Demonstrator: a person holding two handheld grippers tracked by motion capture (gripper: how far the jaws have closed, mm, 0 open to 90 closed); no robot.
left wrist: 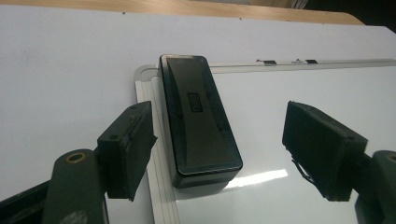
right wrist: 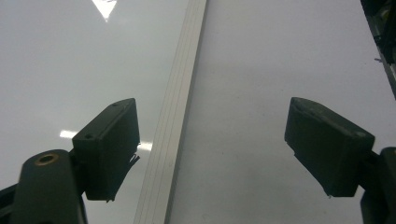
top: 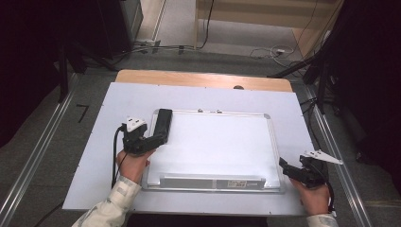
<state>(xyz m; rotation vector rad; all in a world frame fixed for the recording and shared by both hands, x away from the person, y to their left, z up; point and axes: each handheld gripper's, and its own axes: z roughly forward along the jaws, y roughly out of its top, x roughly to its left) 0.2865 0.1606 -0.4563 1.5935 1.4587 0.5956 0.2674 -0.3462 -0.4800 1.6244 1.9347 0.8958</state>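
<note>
A wooden table [top: 203, 78] is covered by a white sheet [top: 113, 101] and stands on grey carpeted floor [top: 42, 137]. Metal rails [top: 33, 156] are seen along both sides of the table. Cables [top: 272, 51] are strewn across the floor beyond it, near pale wooden panelling [top: 265, 14]. Both far corners are lost in darkness.

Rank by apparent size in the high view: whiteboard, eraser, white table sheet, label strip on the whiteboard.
1. White table sheet
2. Whiteboard
3. Label strip
4. Eraser, shorter than the strip, though its near end is hidden by the left tongs.
</note>
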